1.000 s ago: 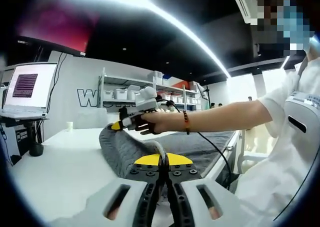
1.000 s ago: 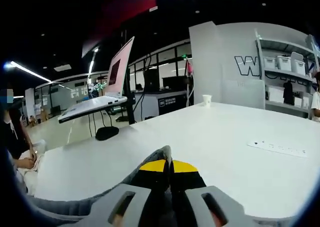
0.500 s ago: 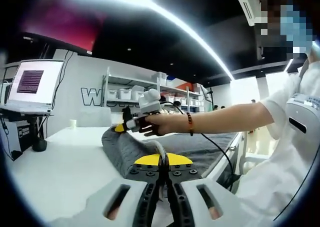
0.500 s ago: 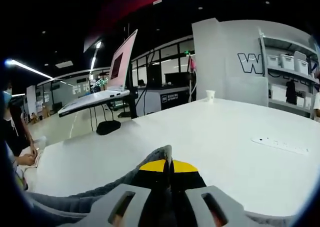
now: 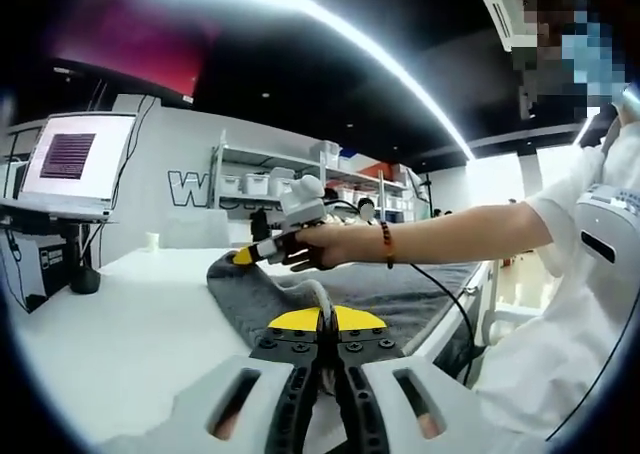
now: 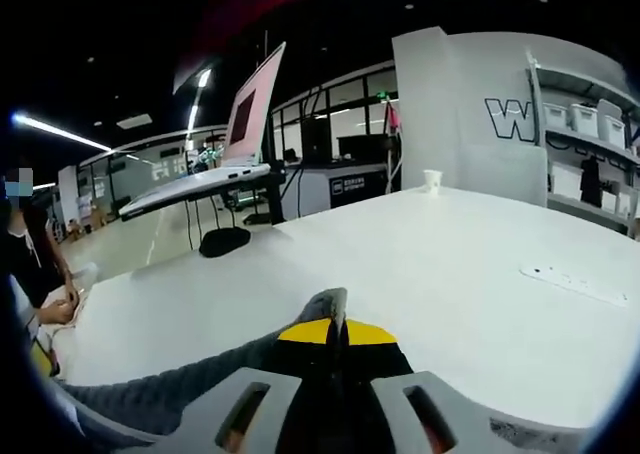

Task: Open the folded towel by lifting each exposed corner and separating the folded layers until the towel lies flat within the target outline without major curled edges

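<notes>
A grey towel (image 5: 400,294) lies spread over the white table (image 5: 120,324) in the left gripper view, its near edge lifted. My left gripper (image 5: 322,322) is shut on a corner of the towel, yellow tips pressed together. Farther back, the right gripper (image 5: 243,256), held in a person's hand, pinches the far corner of the towel. In the right gripper view, my right gripper (image 6: 336,327) is shut on a grey towel corner (image 6: 325,303) that sticks up between its tips, with the towel (image 6: 170,399) trailing left and down.
An open laptop (image 5: 65,169) on a stand sits at the table's left, with a paper cup (image 5: 151,241) beyond. A power strip (image 6: 578,282) lies on the table (image 6: 430,264) at right in the right gripper view. Shelves with bins (image 5: 250,182) line the back wall.
Both views have shifted slightly as the hands moved. The right gripper has carried its towel corner a little lower and farther out; both grippers keep their hold.
</notes>
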{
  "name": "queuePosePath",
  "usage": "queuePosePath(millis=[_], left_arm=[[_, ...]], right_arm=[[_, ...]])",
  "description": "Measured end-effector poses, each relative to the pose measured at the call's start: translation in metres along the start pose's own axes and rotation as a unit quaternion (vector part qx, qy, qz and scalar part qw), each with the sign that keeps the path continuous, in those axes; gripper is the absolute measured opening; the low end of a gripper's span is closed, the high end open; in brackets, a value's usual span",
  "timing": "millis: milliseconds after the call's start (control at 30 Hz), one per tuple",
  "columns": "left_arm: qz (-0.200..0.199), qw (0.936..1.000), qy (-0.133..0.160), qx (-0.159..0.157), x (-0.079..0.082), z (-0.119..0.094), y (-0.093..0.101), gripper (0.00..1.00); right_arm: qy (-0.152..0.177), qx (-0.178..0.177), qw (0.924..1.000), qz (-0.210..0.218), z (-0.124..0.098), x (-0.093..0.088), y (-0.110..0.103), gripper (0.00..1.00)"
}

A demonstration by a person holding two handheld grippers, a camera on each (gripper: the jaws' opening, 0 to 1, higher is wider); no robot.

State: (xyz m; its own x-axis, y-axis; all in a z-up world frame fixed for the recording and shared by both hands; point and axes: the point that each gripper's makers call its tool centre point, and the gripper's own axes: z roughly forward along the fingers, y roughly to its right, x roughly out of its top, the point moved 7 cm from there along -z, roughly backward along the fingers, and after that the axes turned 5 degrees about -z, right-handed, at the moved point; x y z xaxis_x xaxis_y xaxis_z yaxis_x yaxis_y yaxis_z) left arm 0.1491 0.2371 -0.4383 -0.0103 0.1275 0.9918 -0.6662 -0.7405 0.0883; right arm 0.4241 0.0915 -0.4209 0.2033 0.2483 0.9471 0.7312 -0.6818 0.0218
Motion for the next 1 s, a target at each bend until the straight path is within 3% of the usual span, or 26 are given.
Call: queuePosePath(millis=[467, 867, 1000], left_arm=[[-0.017, 0.9997, 0.014, 0.015, -0.001, -0.012, -0.011, 0.02], [-0.030, 0.9986, 0.026, 0.034, 0.002, -0.014, -0.017, 0.06], [-0.040, 0.9983, 0.029, 0.031, 0.001, -0.015, -0.019, 0.02]], right_arm=[[0.013, 0.012, 0.9997, 0.019, 0.007, 0.001, -0.007, 0.00], [0.024, 0.021, 0.9995, 0.007, 0.010, 0.012, -0.017, 0.00], [0.026, 0.025, 0.9994, -0.001, 0.011, 0.015, -0.020, 0.00]])
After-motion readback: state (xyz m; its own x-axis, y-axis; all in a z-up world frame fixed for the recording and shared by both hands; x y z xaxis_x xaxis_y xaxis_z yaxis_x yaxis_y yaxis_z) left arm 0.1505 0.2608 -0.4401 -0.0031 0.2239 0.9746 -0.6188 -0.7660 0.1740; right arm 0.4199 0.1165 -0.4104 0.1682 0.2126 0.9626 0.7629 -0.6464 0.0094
